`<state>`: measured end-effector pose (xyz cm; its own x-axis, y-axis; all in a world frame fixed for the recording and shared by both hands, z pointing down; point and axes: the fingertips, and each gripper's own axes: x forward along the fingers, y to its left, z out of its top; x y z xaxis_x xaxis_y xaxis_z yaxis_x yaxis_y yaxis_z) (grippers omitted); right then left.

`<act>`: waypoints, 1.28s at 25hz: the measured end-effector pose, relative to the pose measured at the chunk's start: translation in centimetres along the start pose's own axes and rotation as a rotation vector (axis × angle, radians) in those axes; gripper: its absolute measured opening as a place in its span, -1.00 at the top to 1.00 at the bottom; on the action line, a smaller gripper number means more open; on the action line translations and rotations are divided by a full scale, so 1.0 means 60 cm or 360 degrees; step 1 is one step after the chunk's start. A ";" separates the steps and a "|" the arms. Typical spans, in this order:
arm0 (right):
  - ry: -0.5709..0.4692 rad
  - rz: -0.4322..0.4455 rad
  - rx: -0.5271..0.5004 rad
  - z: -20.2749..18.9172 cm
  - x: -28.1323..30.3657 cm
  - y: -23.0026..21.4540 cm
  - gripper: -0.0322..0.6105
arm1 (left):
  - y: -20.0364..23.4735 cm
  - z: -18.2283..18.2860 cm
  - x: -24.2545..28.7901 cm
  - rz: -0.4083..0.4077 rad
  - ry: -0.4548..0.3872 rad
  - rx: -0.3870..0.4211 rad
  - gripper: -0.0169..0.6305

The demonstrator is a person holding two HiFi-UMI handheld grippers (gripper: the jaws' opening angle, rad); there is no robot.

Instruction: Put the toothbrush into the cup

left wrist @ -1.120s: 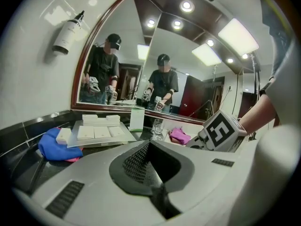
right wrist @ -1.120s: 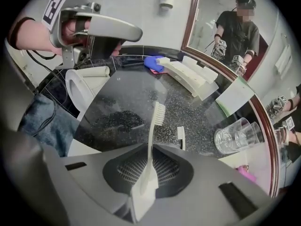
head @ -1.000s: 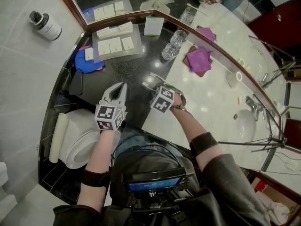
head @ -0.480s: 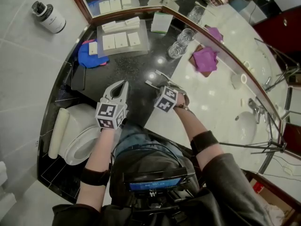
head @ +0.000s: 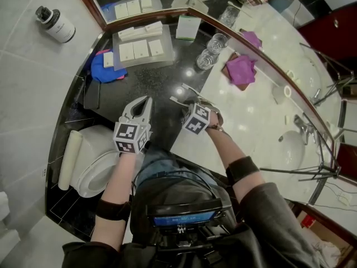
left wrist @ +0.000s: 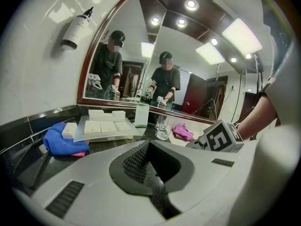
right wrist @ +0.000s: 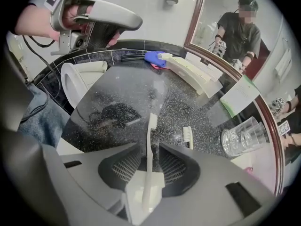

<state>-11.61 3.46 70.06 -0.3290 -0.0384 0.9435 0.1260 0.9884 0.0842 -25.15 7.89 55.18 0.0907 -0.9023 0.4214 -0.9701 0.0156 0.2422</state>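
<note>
The right claw [right wrist: 149, 145] points steeply down at the black stone bench [right wrist: 117, 93], and its jaws have just been opening. They now stand fairly wide. The white toothbrush [right wrist: 148, 168] runs straight up the gap between them, with its head end out past the tips toward the bench. From here I see a sliver of space on either side of the handle, so the pads don't look to be pressing on it. Just beside it, to the right in the right gripper view, the head of a second brush [right wrist: 187, 136] lies on the stone. The two glass cups [right wrist: 241, 136] stand together further right, close to the mirror [right wrist: 225, 27] and well apart from the toothbrush; neither has anything in it that I can make out. The left claw [left wrist: 148, 144] is closed tight with nothing in it. It is held out over the bench edge, tilted a little downward, off to the left of the other one. Behind it, a tray of small white packets [left wrist: 101, 126] sits against the mirror, with a blue cloth [left wrist: 61, 140] to its left. A purple cloth [left wrist: 182, 132] lies on the pale part of the bench beyond the cups.
</note>
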 end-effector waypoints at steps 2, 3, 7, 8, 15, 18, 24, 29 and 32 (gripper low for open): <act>-0.0039 -0.0010 0.0027 0.003 -0.014 -0.006 0.47 | -0.008 0.002 0.004 -0.0016 0.0005 0.0007 0.95; -0.0065 -0.0017 0.0044 0.006 -0.023 -0.010 0.47 | -0.014 0.004 0.005 -0.0027 0.0011 0.0011 0.95; -0.0230 -0.0091 0.0168 0.022 -0.076 -0.038 0.47 | -0.030 0.016 0.014 -0.0054 0.0003 0.0048 0.95; -0.0284 -0.0109 0.0213 0.026 -0.094 -0.046 0.47 | -0.035 0.019 0.017 -0.0063 0.0002 0.0059 0.95; -0.0629 -0.0254 0.0533 0.011 -0.234 -0.105 0.69 | -0.094 0.051 0.032 -0.0142 0.0014 0.0160 0.95; -0.0715 -0.0313 0.0657 -0.022 -0.277 -0.120 0.79 | -0.117 0.061 0.038 -0.0177 0.0024 0.0192 0.95; -0.0933 -0.0402 0.0941 -0.092 -0.347 -0.126 0.85 | -0.155 0.068 0.040 -0.0218 0.0056 0.0269 0.95; -0.1124 -0.0466 0.1158 -0.155 -0.381 -0.121 0.85 | -0.186 0.073 0.038 -0.0246 0.0061 0.0319 0.95; -0.1181 -0.0492 0.1302 -0.199 -0.395 -0.113 0.85 | -0.205 0.071 0.037 -0.0264 0.0064 0.0326 0.95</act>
<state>6.51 -4.08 50.94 -0.7453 -0.4686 0.4742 -0.6128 0.7617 -0.2105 -13.98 3.87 49.42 0.2569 -0.8674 0.4261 -0.9663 -0.2222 0.1304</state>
